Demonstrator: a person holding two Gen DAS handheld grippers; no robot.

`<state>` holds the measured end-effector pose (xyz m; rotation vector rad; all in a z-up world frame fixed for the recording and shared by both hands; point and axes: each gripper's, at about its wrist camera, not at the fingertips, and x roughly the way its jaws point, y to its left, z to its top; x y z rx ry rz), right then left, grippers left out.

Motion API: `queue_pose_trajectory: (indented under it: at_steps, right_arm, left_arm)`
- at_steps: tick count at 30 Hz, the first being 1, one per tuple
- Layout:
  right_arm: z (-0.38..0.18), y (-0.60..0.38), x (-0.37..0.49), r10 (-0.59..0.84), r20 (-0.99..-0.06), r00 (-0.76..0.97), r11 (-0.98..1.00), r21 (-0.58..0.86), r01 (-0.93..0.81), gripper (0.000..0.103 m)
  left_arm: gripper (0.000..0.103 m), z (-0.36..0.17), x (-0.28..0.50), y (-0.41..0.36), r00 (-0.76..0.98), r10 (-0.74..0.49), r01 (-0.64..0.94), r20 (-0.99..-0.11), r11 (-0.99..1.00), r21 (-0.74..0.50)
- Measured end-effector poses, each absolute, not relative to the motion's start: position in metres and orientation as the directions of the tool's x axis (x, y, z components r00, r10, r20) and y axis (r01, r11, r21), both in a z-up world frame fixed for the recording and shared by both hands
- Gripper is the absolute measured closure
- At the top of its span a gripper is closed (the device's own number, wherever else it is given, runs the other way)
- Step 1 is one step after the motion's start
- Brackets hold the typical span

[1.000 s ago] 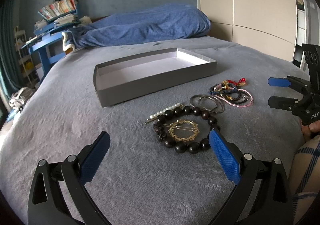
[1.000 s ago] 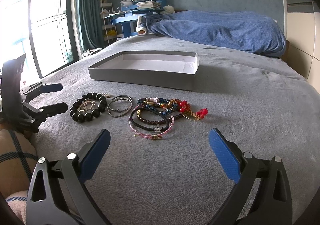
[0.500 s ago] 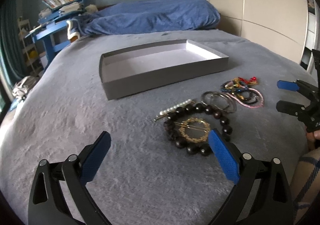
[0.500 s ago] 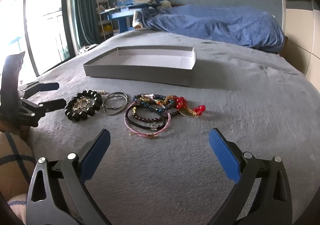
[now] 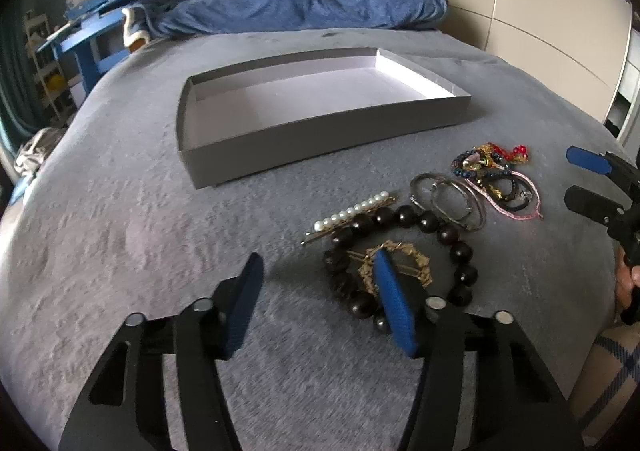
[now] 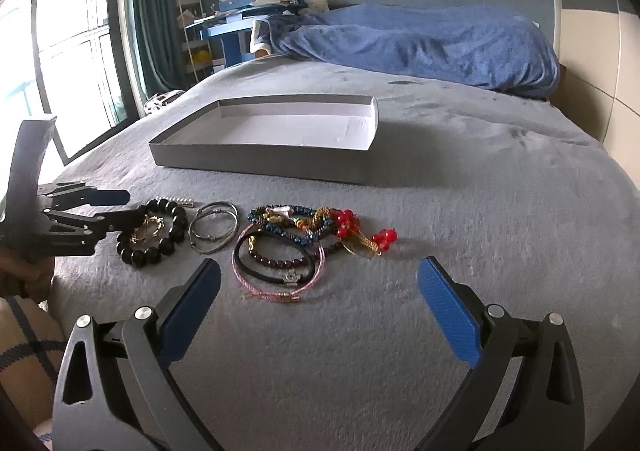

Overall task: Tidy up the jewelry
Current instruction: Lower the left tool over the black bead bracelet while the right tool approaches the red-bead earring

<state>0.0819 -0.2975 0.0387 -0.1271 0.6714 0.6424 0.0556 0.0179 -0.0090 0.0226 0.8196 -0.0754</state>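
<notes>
My left gripper (image 5: 316,287) has just been closing its jaws and is now half spread with nothing between them; the dark bead bracelet (image 5: 400,263) and the gold hair clip (image 5: 416,267) lie just ahead on its right side. I think I should slide right until one piece sits between the pads, then squeeze gently. My right gripper (image 6: 320,291) is spread wide and holds nothing, and the empty gray box (image 5: 320,139) waits farther ahead.

Half-closed left claw (image 5: 316,287), bead bracelet (image 5: 400,263), gray tray (image 5: 320,147)

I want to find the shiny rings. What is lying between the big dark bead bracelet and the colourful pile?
The silver bangles lie between the dark bead bracelet and the colourful pile, clearest in the right wrist view.
</notes>
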Motion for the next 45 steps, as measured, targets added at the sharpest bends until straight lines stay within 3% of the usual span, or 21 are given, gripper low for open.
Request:
queue_pose_trajectory:
  at_steps: [4, 13, 22, 27, 33, 45]
  right_arm:
    - [0.034, -0.299, 0.082, 0.513, -0.621, 0.593, 0.802, 0.1, -0.589, 0.005]
    - [0.034, -0.305, 0.087, 0.533, -0.616, 0.58, 0.799, 0.14, -0.585, 0.005]
    - [0.03, -0.305, 0.096, 0.527, -0.641, 0.558, 0.804, 0.165, -0.571, 0.005]
    - [0.028, -0.303, 0.099, 0.525, -0.653, 0.546, 0.805, 0.172, -0.568, 0.006]
    - [0.028, -0.315, 0.116, 0.514, -0.665, 0.542, 0.832, 0.233, -0.503, 0.024]
    - [0.015, -0.304, 0.158, 0.421, -0.748, 0.513, 0.875, 0.184, -0.448, 0.05]
  left_arm:
    - [0.088, -0.009, 0.055, 0.021, 0.684, -0.092, 0.081, -0.724, 0.995, -0.05]
    - [0.088, 0.004, 0.031, 0.046, 0.753, -0.126, 0.041, -0.646, 0.988, -0.146]
    - [0.087, -0.012, 0.023, 0.072, 0.71, -0.075, -0.033, -0.701, 0.99, -0.139]
    - [0.075, -0.015, 0.032, 0.066, 0.697, -0.018, -0.048, -0.717, 0.996, -0.071]
    - [0.075, -0.019, 0.037, 0.068, 0.682, -0.017, -0.048, -0.731, 0.997, -0.068]
    - [0.074, -0.021, 0.036, 0.069, 0.682, -0.024, -0.053, -0.731, 0.995, -0.081]
